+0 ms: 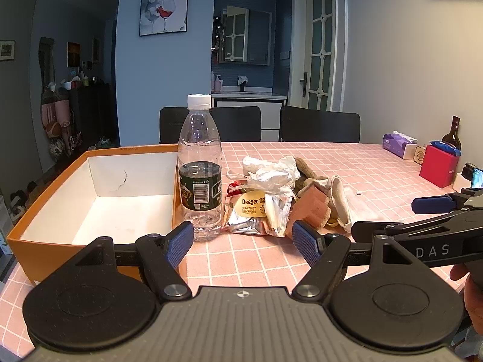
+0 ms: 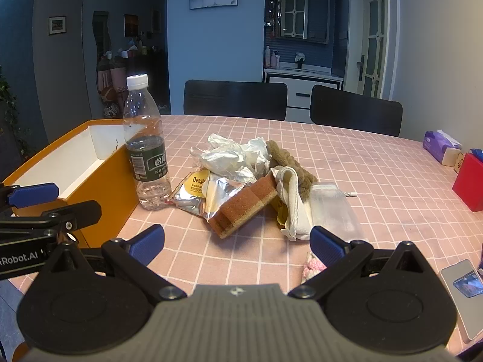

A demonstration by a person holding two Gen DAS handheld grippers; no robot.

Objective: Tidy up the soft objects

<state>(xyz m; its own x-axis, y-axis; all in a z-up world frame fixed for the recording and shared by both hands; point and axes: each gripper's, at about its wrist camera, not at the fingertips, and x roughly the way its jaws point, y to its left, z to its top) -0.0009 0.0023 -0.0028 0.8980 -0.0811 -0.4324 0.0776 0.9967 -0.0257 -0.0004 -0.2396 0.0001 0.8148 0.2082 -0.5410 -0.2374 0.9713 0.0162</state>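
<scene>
Overall, a tabletop (image 2: 377, 169) covered in a pink cloth with a white grid filled most of both views. At its left end sat an open orange cardboard box (image 1: 54, 187) with a white lining, nothing visible inside it. A clear plastic water bottle (image 1: 199, 163) with a white cap and dark green label stood upright just beside the box's right wall.

Right of the bottle lay the heap of soft things: a crumpled white plastic bag (image 2: 232, 157) on top, a silver foil snack pouch (image 2: 196, 194) with a yellow label, a brown-and-tan sponge block (image 2: 244, 209) leaning on the pouch, a cream cloth (image 2: 294, 202), a brown plush toy (image 2: 279, 154) behind it, and a translucent drawstring pouch (image 2: 332, 211) at the right edge.

The left gripper (image 1: 243, 241) hovered near the heap, jaws wide and holding nothing. The right gripper (image 2: 237, 241) did likewise, jaws wide, with a small pink-and-white knitted item (image 2: 312, 267) beneath its right finger.

Farther right stood a purple tissue box (image 2: 437, 146), a red box (image 2: 469, 184) and a dark glass bottle (image 1: 452, 134). 2 black chairs (image 2: 235, 98) lined the far side, before a blue wall with a framed wine-glass picture (image 1: 164, 6) and a white glazed door (image 1: 320, 45).
</scene>
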